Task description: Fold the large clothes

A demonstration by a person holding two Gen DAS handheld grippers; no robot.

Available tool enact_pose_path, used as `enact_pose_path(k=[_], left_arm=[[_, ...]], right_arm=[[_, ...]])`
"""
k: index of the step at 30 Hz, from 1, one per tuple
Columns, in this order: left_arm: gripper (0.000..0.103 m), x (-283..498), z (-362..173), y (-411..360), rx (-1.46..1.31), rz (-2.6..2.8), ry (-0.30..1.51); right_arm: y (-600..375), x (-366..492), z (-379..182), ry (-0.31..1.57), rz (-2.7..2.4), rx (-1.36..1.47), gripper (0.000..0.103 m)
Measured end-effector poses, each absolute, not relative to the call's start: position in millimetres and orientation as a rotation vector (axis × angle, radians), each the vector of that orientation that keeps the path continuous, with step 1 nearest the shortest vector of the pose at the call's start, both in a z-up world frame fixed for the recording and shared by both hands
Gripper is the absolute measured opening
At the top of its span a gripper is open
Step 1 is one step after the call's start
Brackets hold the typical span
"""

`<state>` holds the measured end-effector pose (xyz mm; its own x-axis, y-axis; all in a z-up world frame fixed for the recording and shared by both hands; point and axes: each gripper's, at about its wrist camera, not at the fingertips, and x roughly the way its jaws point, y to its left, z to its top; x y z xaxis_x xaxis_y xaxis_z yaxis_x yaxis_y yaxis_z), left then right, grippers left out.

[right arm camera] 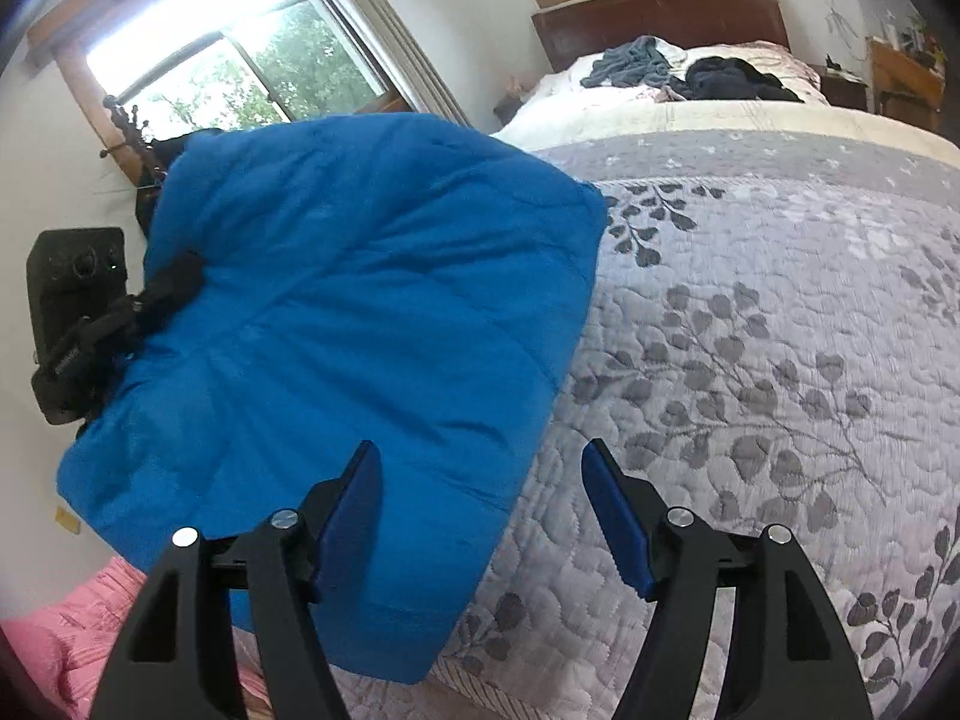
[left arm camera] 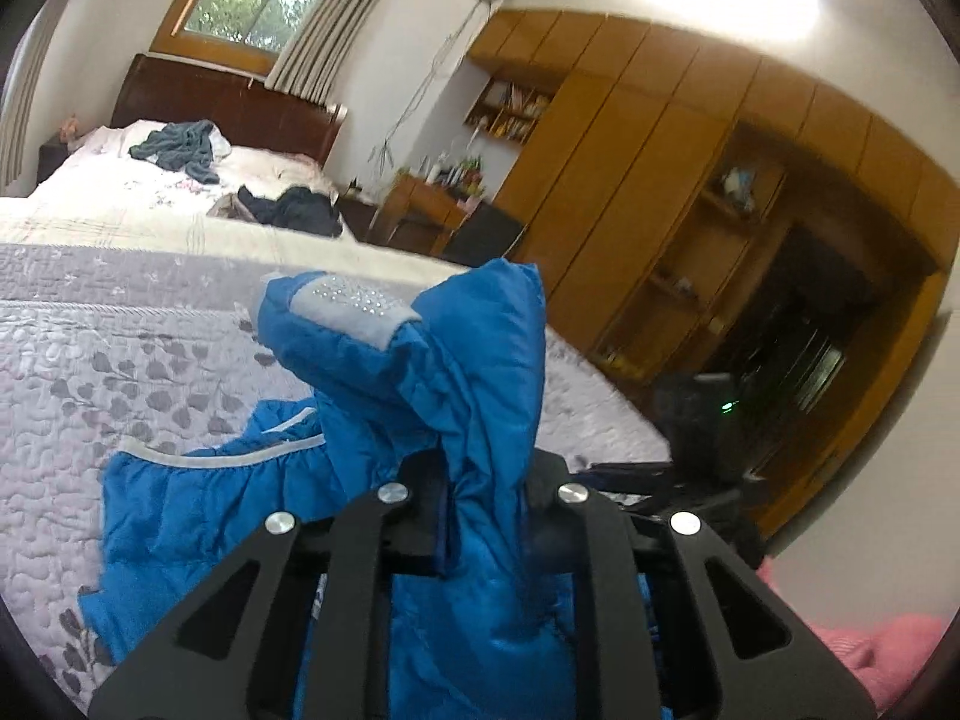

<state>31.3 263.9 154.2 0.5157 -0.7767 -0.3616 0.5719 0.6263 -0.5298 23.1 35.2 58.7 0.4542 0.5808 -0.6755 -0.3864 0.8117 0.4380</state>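
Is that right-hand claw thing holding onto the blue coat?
No, the right gripper stands wide open with nothing between its fingers, beside the blue jacket lifted over the bed.

Left gripper [left arm camera: 480,498] jaws clamped on blue jacket [left arm camera: 456,372], right gripper [right arm camera: 483,516] jaws spread, empty

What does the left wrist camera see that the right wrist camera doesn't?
Only the left wrist view shows the wooden wardrobe and the left gripper shut on the blue jacket. Only the right wrist view shows the open right gripper and a black camera device. Both show the jacket, the grey leaf-patterned quilt and pink fabric.
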Motion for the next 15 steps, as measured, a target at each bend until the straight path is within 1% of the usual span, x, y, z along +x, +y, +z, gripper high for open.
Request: enact_pose_path(k=[4,8,11,13,15], left_arm=[[0.014,23.5,141.2,309.0,-0.454,-0.798,0.612],[0.014,28.2,94.8,354.4,-0.602,-0.752,0.686],[0.014,32.7,61.0,368.2,-0.633,-0.719,0.746],[0.014,35.2,47.9,373.8,-0.635,-0.711,0.761],[0.015,38.8,36.7,378.9,-0.633,-0.705,0.776]], right_arm=[[51.4,20.5,65.7,0.913,0.633,0.205,0.071],[83.1,16.6,68.6,0.932,0.694,0.138,0.071],[112.0,16.8,60.0,0.988,0.733,0.095,0.072],[129.6,18.1,50.3,1.034,0.737,0.060,0.072],[142.7,19.4,41.1,1.063,0.719,0.024,0.075]])
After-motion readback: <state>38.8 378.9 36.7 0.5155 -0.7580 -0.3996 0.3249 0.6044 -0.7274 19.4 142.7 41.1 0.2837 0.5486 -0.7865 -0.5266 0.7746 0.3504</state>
